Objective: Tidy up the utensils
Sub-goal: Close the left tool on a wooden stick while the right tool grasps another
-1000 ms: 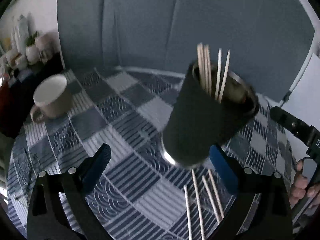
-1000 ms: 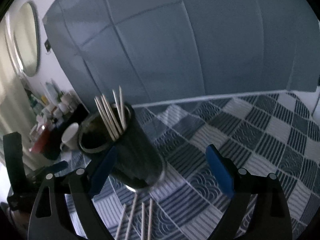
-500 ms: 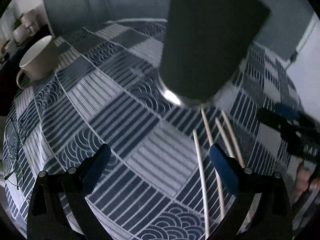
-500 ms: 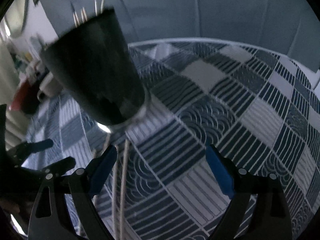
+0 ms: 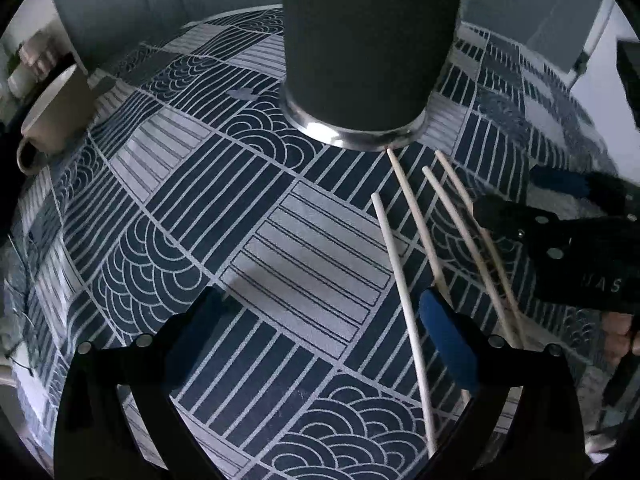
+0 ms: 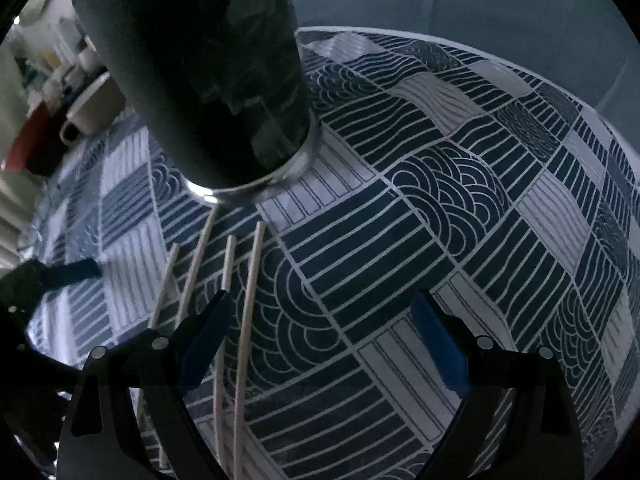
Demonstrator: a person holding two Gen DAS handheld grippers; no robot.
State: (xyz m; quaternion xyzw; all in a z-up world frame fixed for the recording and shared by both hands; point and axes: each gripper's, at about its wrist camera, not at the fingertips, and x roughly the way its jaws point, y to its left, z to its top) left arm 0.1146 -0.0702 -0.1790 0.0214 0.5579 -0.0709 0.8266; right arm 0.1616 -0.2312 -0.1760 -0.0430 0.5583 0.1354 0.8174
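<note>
Left gripper [image 5: 320, 328] fingers spread wide, holding nothing; right gripper [image 6: 320, 328] the same — both low over the patterned cloth [image 5: 280, 240] on the counter, likely lining up a pick. Four wooden chopsticks [image 5: 404, 280] lie loose, roughly parallel, tips near the dark tumbler [image 5: 368, 48] — its rim is cut off, contents unseen. Beige mug [image 5: 56, 108] far left; clutter beyond is blurred.

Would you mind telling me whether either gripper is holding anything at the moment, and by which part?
Nothing is held. The left gripper and right gripper are both open over the tablecloth; the chopsticks lie loose.
</note>
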